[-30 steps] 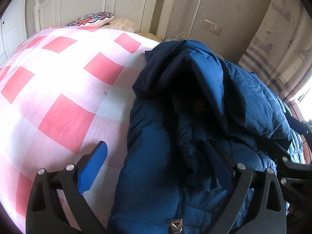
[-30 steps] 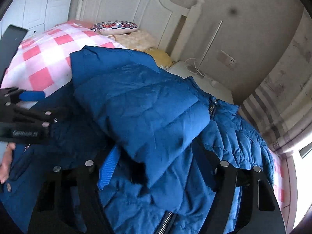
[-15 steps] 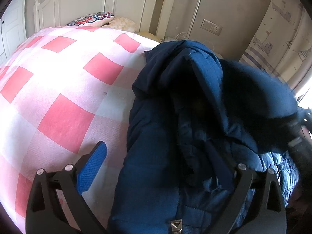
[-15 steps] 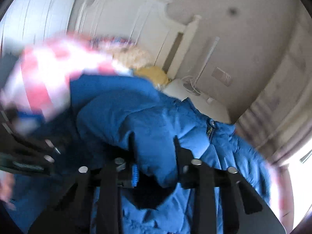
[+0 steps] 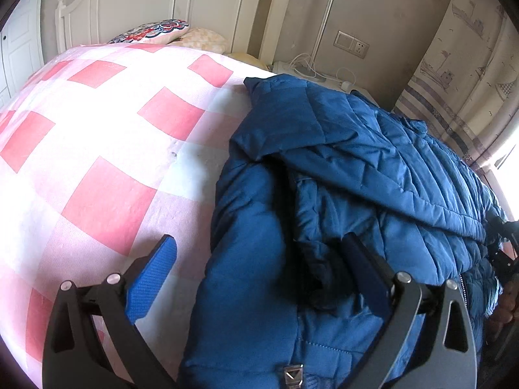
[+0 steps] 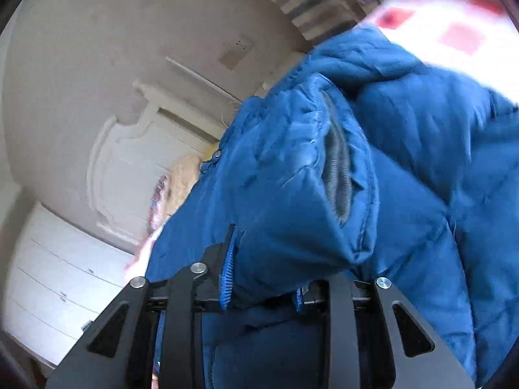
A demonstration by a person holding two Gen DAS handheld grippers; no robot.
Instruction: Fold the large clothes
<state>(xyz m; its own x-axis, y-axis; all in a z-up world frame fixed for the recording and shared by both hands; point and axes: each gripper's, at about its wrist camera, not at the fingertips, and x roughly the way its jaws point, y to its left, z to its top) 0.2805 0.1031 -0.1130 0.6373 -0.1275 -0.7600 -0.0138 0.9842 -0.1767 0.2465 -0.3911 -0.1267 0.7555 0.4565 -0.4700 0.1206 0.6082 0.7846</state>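
A blue quilted jacket (image 5: 324,194) lies on the right side of a pink-and-white checked bed (image 5: 97,149). My left gripper (image 5: 259,259) is open wide over the jacket's near left edge, with one blue pad (image 5: 152,278) above the bedspread and the other finger on the fabric. My right gripper (image 6: 262,278) is shut on a sleeve (image 6: 292,194) of the jacket, just behind its cuff with a grey knit lining (image 6: 337,178). This view is rolled sideways. In the left wrist view the right gripper (image 5: 501,246) shows at the right edge, with the sleeve stretched towards it.
A white headboard (image 5: 194,6) and pillows (image 5: 152,30) stand at the far end of the bed. Beside it are a nightstand with cables (image 5: 311,68), a wall socket (image 5: 352,43) and a patterned curtain (image 5: 454,74). White drawers (image 6: 58,278) appear in the right wrist view.
The right gripper closed on the sleeve, rolled sideways and carried it to the right, drawing it across the jacket. The left gripper stayed where it was, open.
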